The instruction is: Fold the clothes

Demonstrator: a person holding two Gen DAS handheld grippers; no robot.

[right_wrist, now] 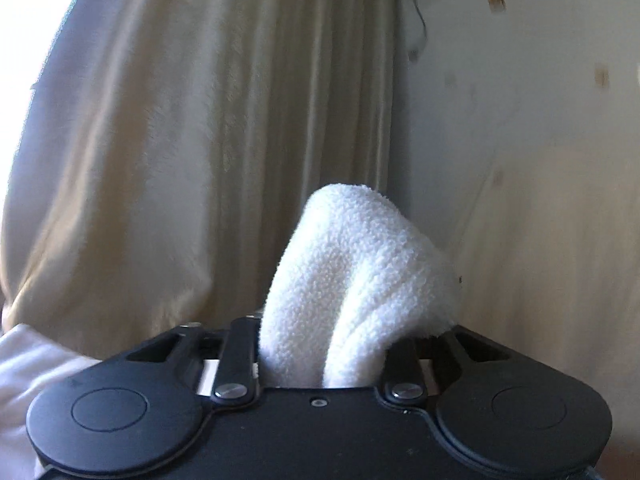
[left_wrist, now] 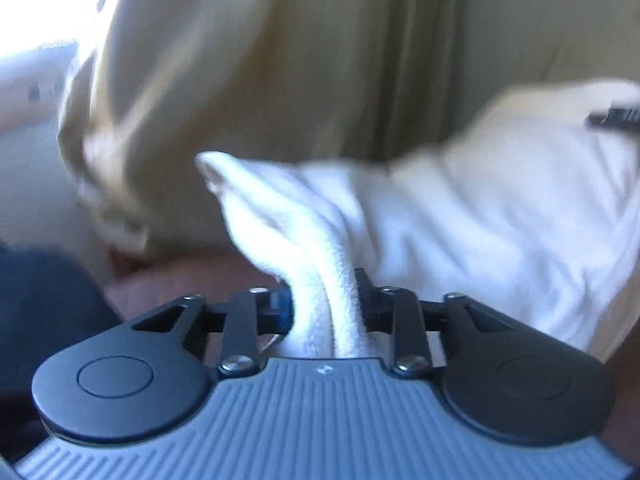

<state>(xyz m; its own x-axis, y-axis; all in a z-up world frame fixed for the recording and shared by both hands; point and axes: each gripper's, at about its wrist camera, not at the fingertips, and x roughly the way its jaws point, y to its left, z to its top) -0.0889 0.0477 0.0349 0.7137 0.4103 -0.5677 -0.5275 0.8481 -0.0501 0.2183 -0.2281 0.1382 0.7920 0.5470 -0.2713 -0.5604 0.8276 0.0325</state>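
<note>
A white fleecy garment (left_wrist: 480, 220) stretches from the left gripper (left_wrist: 326, 292) away to the right, blurred by motion. A twisted band of it runs between the left jaws, which pinch it. In the right wrist view a puffed fold of the same white fleece (right_wrist: 360, 272) stands between the jaws of the right gripper (right_wrist: 324, 332). Those jaws are wide apart and the fold sits loosely, draping over the right finger. The fingertips of both grippers are hidden by cloth.
A beige curtain (right_wrist: 200, 140) hangs straight ahead, with a pale wall (right_wrist: 520, 140) to its right. Bright window light (left_wrist: 40, 0) is at the upper left. A reddish-brown surface (left_wrist: 180, 280) lies below the cloth. A blurred dark object (left_wrist: 616, 118) is at the right edge.
</note>
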